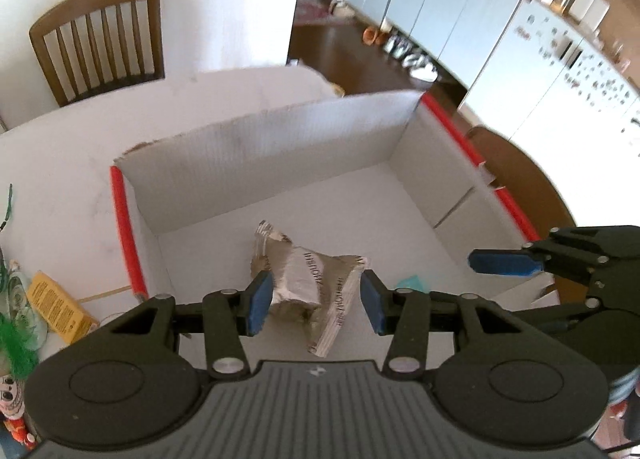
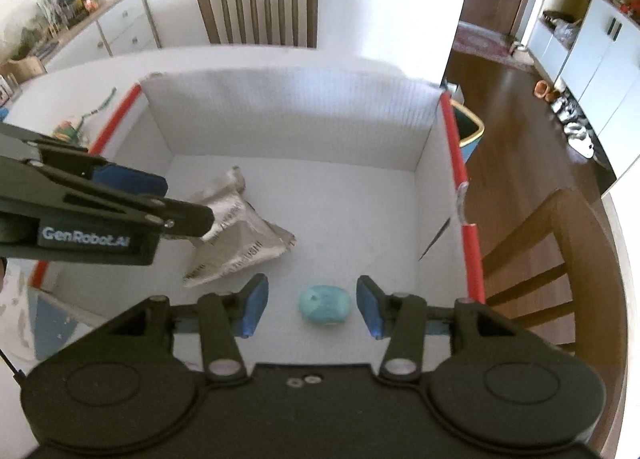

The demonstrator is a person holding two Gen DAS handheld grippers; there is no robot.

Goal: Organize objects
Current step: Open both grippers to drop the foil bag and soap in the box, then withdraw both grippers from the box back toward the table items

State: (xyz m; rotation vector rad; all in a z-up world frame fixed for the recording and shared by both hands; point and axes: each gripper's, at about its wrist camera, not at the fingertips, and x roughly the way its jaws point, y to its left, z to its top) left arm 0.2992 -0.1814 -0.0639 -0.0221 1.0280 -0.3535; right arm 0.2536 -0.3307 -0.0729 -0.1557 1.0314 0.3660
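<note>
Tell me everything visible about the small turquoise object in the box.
The turquoise object is a small rounded, oval lump with a matte, slightly speckled surface. It lies on the floor of the white cardboard box, near the front, right of the crumpled silver packet and apart from it. Nothing grips it; the right claw is open above it.

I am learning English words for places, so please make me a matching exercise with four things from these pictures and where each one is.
Things:
1. silver foil packet
2. turquoise oval object
3. yellow box
4. orange-red strip

Places:
A. on the table, outside the white box
B. along the white box's side rim
C. on the box floor, in front of the left gripper
D. on the box floor, in front of the right gripper

Pairs: 1-C, 2-D, 3-A, 4-B
</note>
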